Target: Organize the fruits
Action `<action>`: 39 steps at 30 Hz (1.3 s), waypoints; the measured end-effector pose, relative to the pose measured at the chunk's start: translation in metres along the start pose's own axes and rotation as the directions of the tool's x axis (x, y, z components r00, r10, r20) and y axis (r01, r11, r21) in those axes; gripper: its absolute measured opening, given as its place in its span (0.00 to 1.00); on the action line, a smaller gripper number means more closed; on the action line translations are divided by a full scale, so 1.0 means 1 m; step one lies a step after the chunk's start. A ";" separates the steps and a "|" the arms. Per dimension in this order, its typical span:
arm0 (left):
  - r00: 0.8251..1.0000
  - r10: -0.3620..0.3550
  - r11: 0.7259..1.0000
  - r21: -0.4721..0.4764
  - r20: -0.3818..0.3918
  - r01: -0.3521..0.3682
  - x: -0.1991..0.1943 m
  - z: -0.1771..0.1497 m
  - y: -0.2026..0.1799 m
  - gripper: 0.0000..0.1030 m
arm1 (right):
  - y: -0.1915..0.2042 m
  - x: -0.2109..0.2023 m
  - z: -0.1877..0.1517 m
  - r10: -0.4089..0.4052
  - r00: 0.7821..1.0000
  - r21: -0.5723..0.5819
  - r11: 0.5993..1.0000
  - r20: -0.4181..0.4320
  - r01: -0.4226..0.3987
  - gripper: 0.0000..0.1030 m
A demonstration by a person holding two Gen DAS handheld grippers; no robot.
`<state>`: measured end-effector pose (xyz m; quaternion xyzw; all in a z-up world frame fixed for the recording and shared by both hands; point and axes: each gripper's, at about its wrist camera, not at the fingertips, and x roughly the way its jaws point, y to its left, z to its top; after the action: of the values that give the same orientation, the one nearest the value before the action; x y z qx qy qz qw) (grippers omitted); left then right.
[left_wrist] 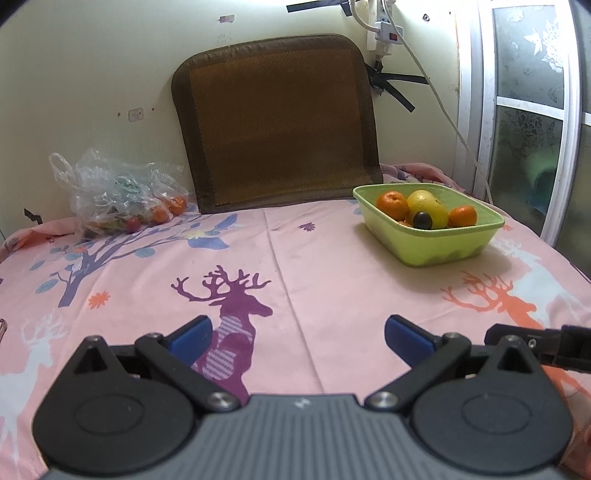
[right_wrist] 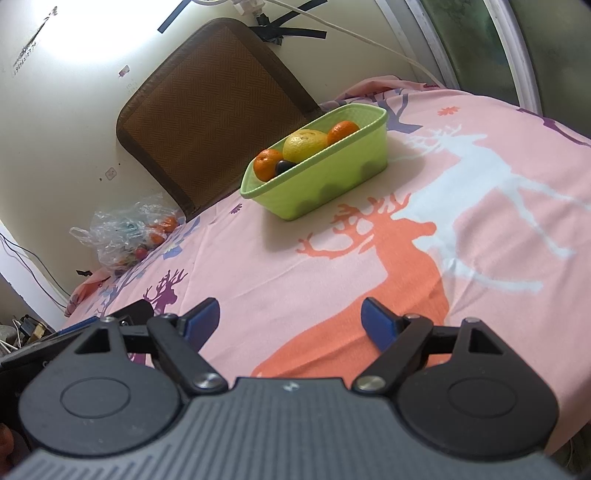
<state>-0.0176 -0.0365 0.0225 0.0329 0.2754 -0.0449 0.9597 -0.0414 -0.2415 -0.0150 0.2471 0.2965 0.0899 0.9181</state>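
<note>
A light green basket point(left_wrist: 454, 247) stands on the pink deer-print sheet at the right. It holds oranges point(left_wrist: 391, 204), a yellow citrus fruit point(left_wrist: 426, 205) and a dark plum point(left_wrist: 422, 219). In the right wrist view the basket point(right_wrist: 325, 184) sits ahead of centre. A clear plastic bag point(left_wrist: 118, 195) with more oranges and small fruit lies at the far left by the wall; it also shows in the right wrist view point(right_wrist: 125, 236). My left gripper point(left_wrist: 297, 338) is open and empty above the sheet. My right gripper point(right_wrist: 290, 319) is open and empty, short of the basket.
A brown woven cushion point(left_wrist: 277, 122) leans on the wall behind the bed. A power strip and white cable point(left_wrist: 384, 33) hang at the upper right, beside a frosted window point(left_wrist: 528, 110). The bed's edge drops off at the left in the right wrist view.
</note>
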 end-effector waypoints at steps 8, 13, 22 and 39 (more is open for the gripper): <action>1.000 0.020 1.000 0.011 -0.010 -0.020 0.003 -0.001 -0.001 1.00 | 0.000 0.000 0.000 0.000 1.000 0.000 1.000 -0.001 0.000 0.83; 1.000 0.024 1.000 0.019 -0.015 -0.024 0.004 -0.002 -0.002 1.00 | 0.000 0.000 0.000 0.000 1.000 0.000 1.000 0.000 0.000 0.83; 0.998 0.046 0.998 0.036 -0.030 -0.045 0.008 -0.004 -0.004 1.00 | 0.000 0.000 0.000 0.001 1.000 0.003 1.000 0.000 -0.001 0.83; 0.996 0.088 0.995 0.054 -0.030 -0.087 0.007 -0.006 -0.008 1.00 | 0.000 0.000 0.000 0.004 1.000 0.002 1.000 0.000 -0.004 0.83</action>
<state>-0.0161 -0.0448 0.0132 0.0710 0.2877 -0.0095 0.9550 -0.0414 -0.2423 -0.0147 0.2488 0.2962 0.0914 0.9176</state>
